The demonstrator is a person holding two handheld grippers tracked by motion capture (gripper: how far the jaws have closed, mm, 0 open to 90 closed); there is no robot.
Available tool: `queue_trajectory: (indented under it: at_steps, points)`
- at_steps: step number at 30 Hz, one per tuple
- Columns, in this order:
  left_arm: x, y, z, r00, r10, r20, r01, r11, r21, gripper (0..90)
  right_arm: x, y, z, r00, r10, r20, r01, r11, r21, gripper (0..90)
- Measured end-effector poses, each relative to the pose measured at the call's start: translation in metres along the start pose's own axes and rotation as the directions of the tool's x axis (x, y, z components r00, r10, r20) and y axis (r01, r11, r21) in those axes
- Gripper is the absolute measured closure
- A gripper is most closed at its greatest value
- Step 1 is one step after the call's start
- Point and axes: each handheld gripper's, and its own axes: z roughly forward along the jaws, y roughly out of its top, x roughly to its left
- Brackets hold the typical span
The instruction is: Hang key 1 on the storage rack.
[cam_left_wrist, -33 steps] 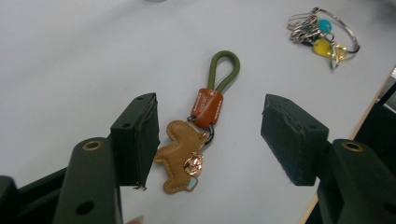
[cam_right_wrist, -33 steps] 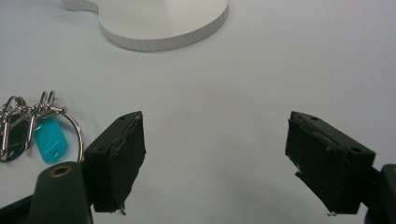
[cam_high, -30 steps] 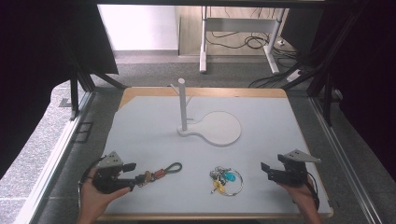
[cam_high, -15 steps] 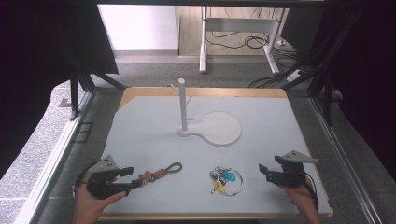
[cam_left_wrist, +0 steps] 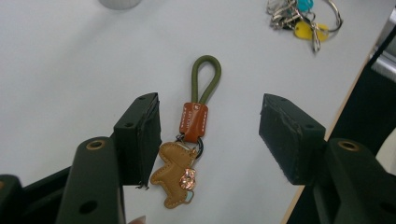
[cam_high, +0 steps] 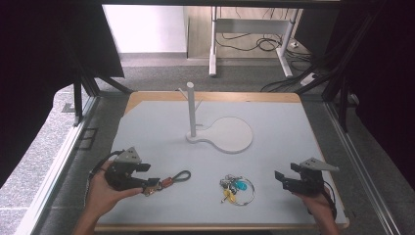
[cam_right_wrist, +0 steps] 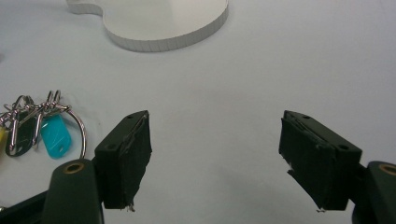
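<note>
Lying between wide-open left gripper [cam_left_wrist: 208,135] jaws, ungrasped: keychain [cam_left_wrist: 191,144], long axis away from camera, green loop far, tan charm near. Right gripper [cam_right_wrist: 215,158] agape, empty. Key ring [cam_high: 237,188] mid-table [cam_high: 293,127]. Stand [cam_high: 220,134] beyond; floor cables farthest.

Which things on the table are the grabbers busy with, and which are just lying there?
Seemingly in use:
- left gripper, jaws open around the keychain
- keychain with a green loop and a brown leather charm

Just lying about for now:
- bunch of keys on a ring
- white stand with a post
- right gripper, open over bare table
</note>
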Motion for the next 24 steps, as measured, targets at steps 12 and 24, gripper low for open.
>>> queue_trajectory:
  at_steps: [12,24]
  points:
    - [0.008,0.017,0.034,0.9986,0.041,0.032,-0.046,0.9793,0.197,43.0,0.000,-0.002,0.002,1.0000,-0.004,-0.002,0.004,1.000,0.023,27.2]
    - [0.011,0.030,0.067,0.9951,0.085,0.050,-0.098,0.9254,0.366,52.0,0.001,-0.002,0.003,0.9996,-0.024,0.010,0.024,0.999,0.024,28.3]
